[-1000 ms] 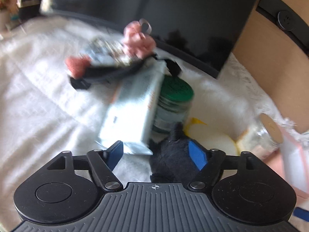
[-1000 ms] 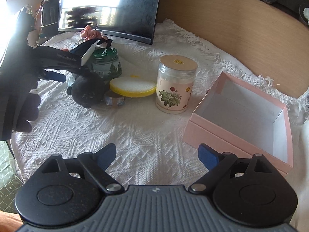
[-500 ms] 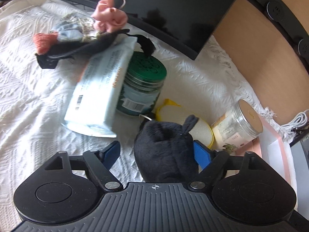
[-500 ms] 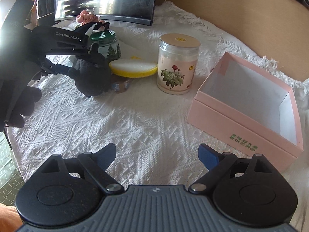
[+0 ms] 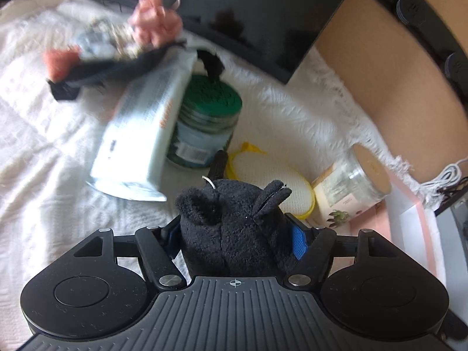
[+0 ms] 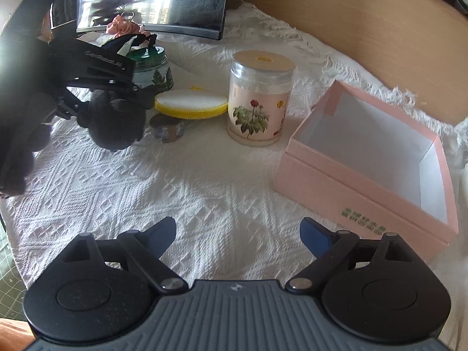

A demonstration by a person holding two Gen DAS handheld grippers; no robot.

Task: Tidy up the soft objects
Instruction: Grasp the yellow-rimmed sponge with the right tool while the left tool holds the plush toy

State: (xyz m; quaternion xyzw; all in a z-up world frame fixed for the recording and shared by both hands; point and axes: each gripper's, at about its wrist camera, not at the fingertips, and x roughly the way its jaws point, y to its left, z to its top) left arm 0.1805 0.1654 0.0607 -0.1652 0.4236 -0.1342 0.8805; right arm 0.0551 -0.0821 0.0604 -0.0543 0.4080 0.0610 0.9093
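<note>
- Left claw has just been closing and is clamped on the black plush toy; its left pad is hidden behind the toy.
- Right claw apart, empty, near the pink box.
- Items behind the toy are blurred.

The left gripper has moved forward over the black plush toy, which now sits deep between its jaws instead of just ahead of them. The jaws have just been closing, both pads now touching the toy's sides.
</note>
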